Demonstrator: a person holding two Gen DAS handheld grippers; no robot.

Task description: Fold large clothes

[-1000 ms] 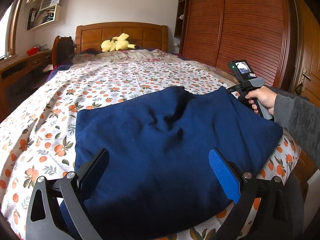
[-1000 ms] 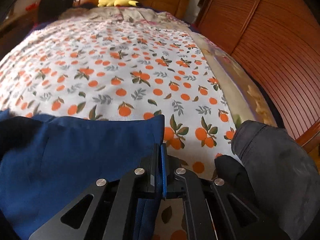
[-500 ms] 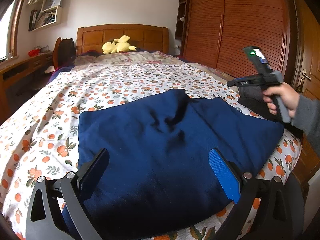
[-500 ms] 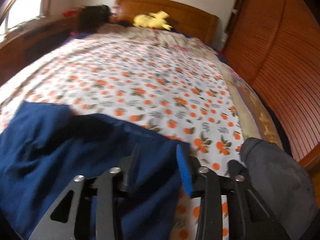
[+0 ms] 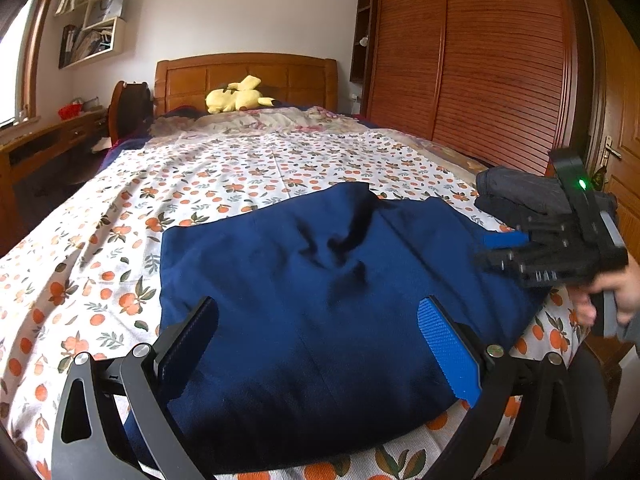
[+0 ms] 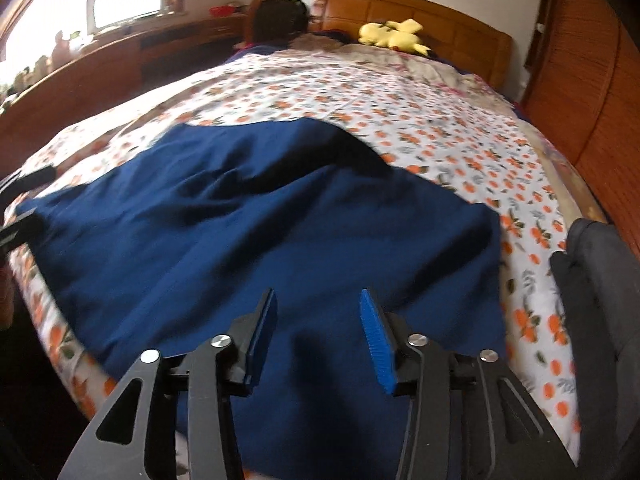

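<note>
Right wrist view, right hand-held gripper [image 6: 318, 336] now spread, released navy garment [image 6: 256, 240], left hand-held gripper [image 5: 320, 344] stays apart

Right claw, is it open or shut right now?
Open. The right claw shows a clear gap between its fingers, with only the blue cloth lying below.
</note>
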